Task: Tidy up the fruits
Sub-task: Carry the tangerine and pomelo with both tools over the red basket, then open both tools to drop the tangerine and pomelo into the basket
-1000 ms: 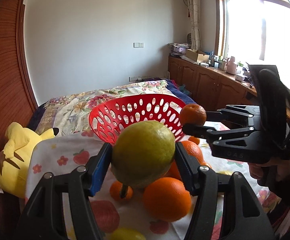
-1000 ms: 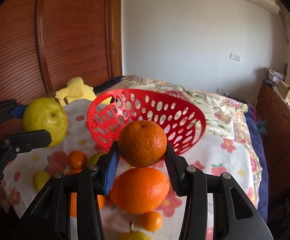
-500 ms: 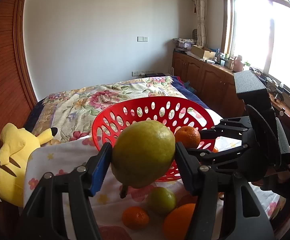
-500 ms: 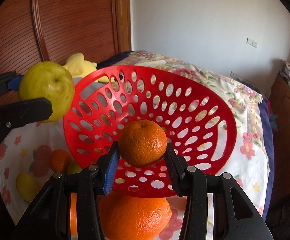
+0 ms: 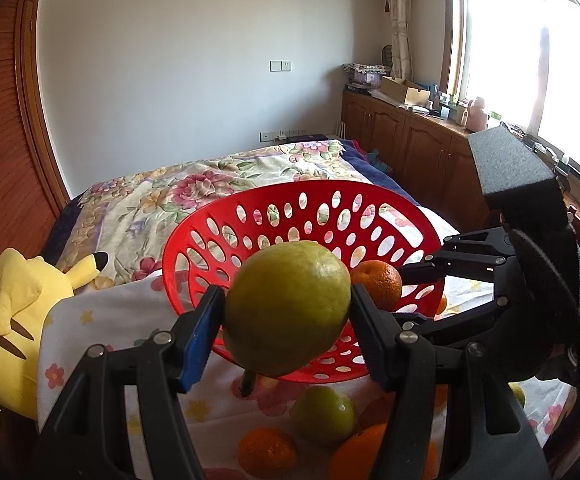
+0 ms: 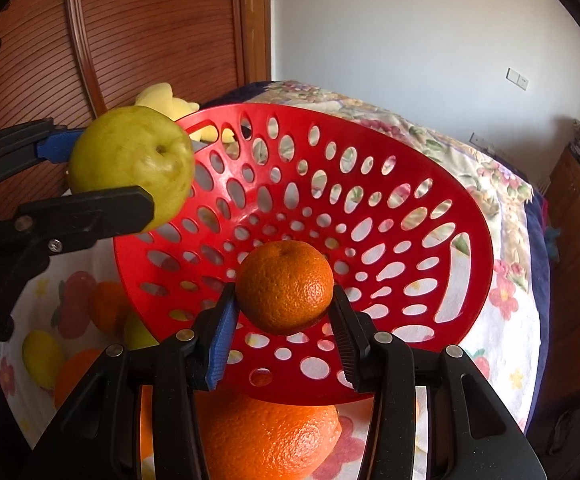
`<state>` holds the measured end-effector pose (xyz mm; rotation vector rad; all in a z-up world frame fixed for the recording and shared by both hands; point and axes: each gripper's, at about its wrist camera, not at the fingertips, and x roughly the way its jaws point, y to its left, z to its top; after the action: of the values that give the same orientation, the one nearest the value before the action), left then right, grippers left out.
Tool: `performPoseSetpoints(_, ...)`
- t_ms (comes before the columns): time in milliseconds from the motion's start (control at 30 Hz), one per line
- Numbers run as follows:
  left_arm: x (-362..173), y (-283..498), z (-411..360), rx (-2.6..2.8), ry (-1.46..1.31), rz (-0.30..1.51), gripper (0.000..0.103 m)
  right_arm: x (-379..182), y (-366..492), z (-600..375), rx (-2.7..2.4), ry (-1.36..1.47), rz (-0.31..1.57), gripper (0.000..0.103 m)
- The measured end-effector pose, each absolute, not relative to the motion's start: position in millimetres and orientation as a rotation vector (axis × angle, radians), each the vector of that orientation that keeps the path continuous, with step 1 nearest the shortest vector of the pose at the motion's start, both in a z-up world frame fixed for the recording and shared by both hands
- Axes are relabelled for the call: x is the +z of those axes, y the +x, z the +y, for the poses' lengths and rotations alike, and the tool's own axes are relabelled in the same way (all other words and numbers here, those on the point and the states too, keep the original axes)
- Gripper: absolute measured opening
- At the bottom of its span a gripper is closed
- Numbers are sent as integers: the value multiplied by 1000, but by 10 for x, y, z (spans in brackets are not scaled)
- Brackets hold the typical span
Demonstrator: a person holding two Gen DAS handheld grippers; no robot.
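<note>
Over the red basket, the left gripper clamps a heavy, smooth pear at its widest girth; the right gripper pinches a light, firm mandarin across its middle.

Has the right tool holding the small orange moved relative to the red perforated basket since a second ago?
Yes. The right tool carried the small orange forward over the red perforated plastic basket.

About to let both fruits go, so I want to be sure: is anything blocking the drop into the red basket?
Nothing visible does. The basket shows no fruit inside; the orange in the right gripper hangs over its bowl, and the pear in the left gripper is at its rim.
</note>
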<state>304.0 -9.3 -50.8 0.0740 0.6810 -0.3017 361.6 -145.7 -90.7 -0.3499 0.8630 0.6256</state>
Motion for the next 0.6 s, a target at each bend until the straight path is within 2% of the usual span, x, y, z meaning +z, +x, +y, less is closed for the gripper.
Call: performPoseSetpoints(600, -633, 3198, -270, -304, 124, 732, 62, -614, 3438, -1814, 584, -241, 786, 48)
